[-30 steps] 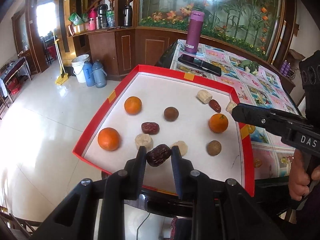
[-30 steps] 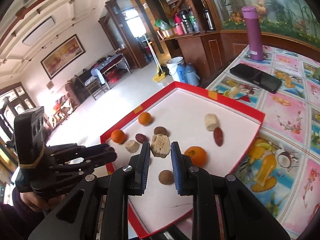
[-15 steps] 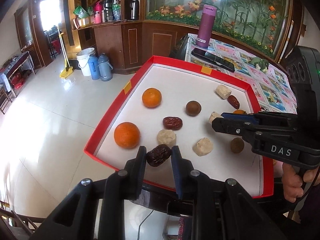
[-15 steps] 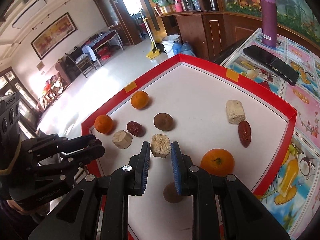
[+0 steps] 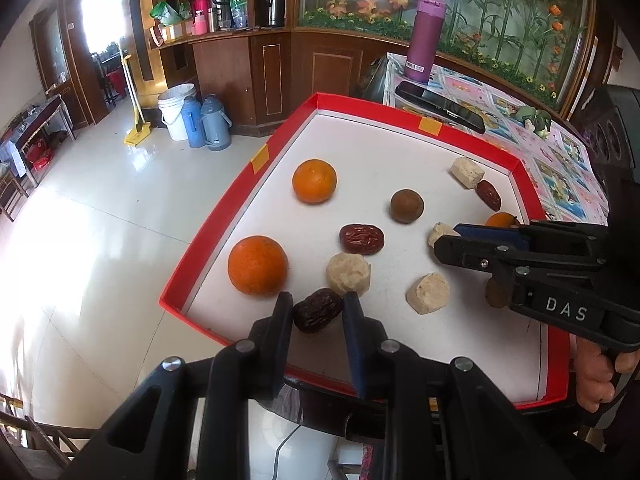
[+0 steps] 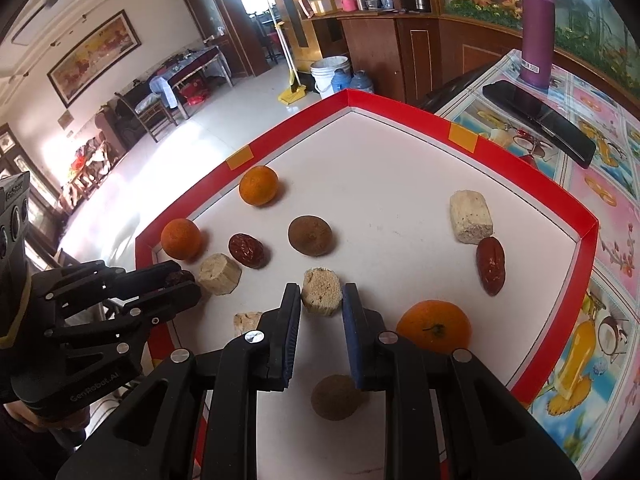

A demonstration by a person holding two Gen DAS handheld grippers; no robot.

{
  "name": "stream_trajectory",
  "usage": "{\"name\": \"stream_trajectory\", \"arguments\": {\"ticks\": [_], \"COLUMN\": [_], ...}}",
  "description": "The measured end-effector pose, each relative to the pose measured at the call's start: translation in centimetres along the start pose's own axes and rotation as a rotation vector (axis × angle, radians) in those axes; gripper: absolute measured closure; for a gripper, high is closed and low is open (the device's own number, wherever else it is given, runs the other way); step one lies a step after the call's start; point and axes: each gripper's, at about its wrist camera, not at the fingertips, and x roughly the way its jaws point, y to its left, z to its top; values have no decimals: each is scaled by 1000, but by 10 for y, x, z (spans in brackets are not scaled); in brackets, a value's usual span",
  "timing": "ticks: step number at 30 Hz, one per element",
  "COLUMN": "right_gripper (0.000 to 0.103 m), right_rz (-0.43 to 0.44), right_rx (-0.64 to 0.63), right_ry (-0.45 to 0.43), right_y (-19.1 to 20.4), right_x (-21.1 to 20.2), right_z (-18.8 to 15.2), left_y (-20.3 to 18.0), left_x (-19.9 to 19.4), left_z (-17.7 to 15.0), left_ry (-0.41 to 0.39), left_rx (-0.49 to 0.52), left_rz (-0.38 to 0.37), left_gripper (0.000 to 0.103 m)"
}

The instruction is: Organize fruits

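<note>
A red-rimmed white tray [image 5: 256, 184] [image 6: 404, 106] holds oranges, red dates, brown round fruits and pale cake pieces. My left gripper [image 5: 317, 313] is shut on a dark red date [image 5: 316, 311], low over the tray's near left corner, beside an orange [image 5: 258, 265] and a pale cake piece [image 5: 348, 273]. My right gripper [image 6: 321, 300] is shut on a tan cake piece [image 6: 321, 290] above the tray's middle. In the left wrist view that gripper [image 5: 446, 236] enters from the right. In the right wrist view the left gripper [image 6: 180, 280] is at the left.
More fruit lies on the tray: a second orange [image 5: 314, 181], a red date [image 5: 361, 239], a brown fruit [image 5: 407, 206], another cake piece [image 5: 428, 293]. A purple bottle [image 5: 425, 38] and a black phone [image 5: 440, 107] rest on the patterned tablecloth [image 6: 600, 184] behind.
Both grippers have come down closer to the tray, each keeping its piece. The right gripper has moved in over the tray's middle, toward the left gripper.
</note>
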Motion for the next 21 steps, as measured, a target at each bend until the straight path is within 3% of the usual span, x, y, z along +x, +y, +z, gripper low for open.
{"name": "stream_trajectory", "arguments": {"ticks": [14,17,19,21], "right_gripper": [83,72,71,71], "right_rz": [-20,-6,-4,25], "right_rx": [-26,-28,-21,0], "right_ry": [-8,-5,-3,-11], "right_y": [5,7,4,0], "right_x": [-2,-4,-5,-9], "right_z": [-4,-5,-5,-7], "left_y": [-12,-19,-24,-28], "left_x": [5,5,3,-1], "left_z": [-1,-1,-1,-2], "left_ry": [0,1,-10,-28], "left_rx": [24,31,46,60], "left_rz": [84,96,131,148], "left_gripper": [75,64,44,34]}}
